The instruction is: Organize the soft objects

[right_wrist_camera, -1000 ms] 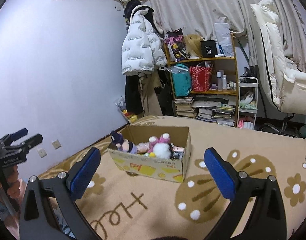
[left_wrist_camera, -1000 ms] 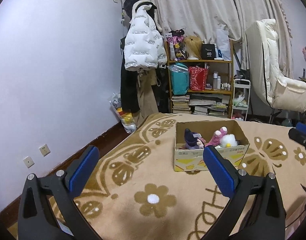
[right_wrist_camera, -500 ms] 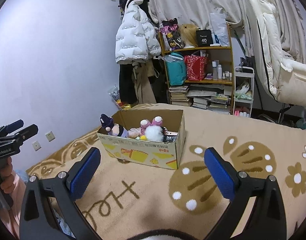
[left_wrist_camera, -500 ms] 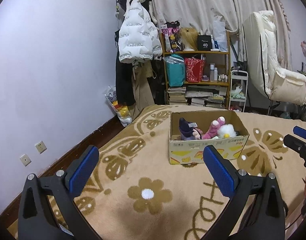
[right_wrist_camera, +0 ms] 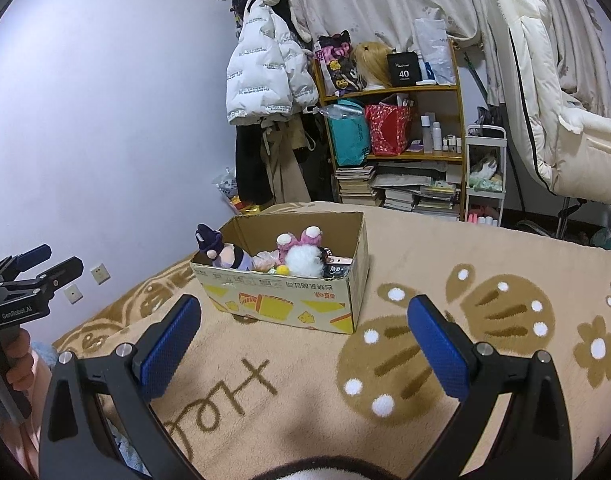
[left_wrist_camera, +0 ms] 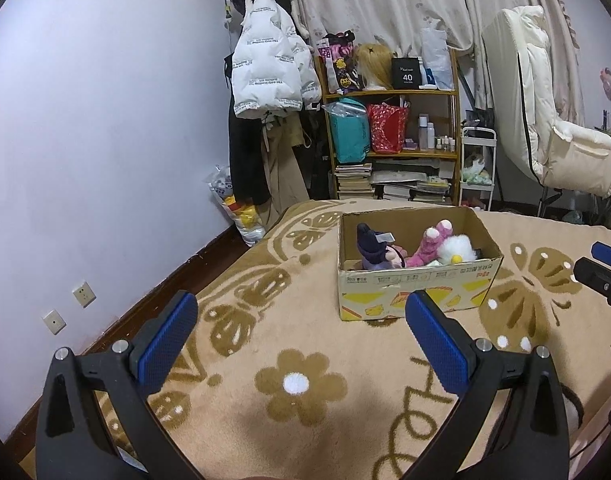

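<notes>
A cardboard box (left_wrist_camera: 417,286) (right_wrist_camera: 281,300) stands on a tan patterned blanket (left_wrist_camera: 297,360). Inside it lie a purple-hatted doll (left_wrist_camera: 371,248) (right_wrist_camera: 221,252), a pink plush (left_wrist_camera: 429,242) (right_wrist_camera: 301,238) and a white fluffy plush (left_wrist_camera: 459,250) (right_wrist_camera: 303,260). My left gripper (left_wrist_camera: 301,336) is open and empty, held short of the box. My right gripper (right_wrist_camera: 305,340) is also open and empty, a little in front of the box. Each gripper shows at the edge of the other's view: the right gripper (left_wrist_camera: 603,272) and the left gripper (right_wrist_camera: 29,284) in a hand.
A wooden shelf (left_wrist_camera: 393,120) full of bags, books and bottles stands behind the bed, with a white puffer jacket (left_wrist_camera: 269,68) hanging to its left. A cream chair (left_wrist_camera: 553,140) stands at the right. The wall (left_wrist_camera: 85,140) with sockets runs along the left.
Both grippers have drawn back and tilted slightly, so the box sits a little lower and farther left in each view. Both stay open and empty.
</notes>
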A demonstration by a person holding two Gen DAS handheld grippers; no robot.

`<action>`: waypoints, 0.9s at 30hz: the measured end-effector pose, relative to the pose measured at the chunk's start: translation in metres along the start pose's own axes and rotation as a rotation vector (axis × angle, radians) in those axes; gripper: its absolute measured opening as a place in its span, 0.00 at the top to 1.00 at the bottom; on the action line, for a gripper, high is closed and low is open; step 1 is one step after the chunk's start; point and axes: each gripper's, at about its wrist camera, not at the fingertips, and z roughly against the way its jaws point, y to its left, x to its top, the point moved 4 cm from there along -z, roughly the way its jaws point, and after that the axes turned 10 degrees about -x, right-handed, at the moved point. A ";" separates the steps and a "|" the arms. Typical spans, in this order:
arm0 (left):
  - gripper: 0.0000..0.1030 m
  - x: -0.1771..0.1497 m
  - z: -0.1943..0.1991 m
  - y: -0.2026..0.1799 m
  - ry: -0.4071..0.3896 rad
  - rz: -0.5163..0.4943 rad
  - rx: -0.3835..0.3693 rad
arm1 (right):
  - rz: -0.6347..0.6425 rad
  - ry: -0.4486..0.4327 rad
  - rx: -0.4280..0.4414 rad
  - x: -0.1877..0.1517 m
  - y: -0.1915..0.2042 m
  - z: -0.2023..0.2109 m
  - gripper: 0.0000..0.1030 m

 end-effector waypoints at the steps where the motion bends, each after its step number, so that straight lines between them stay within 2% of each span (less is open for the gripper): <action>1: 0.00 0.000 0.000 0.000 0.000 0.000 0.000 | -0.001 0.001 -0.001 0.000 0.000 0.000 0.00; 27: 0.00 -0.004 -0.003 -0.002 0.009 -0.006 0.002 | -0.009 0.003 -0.012 -0.003 0.002 -0.002 0.00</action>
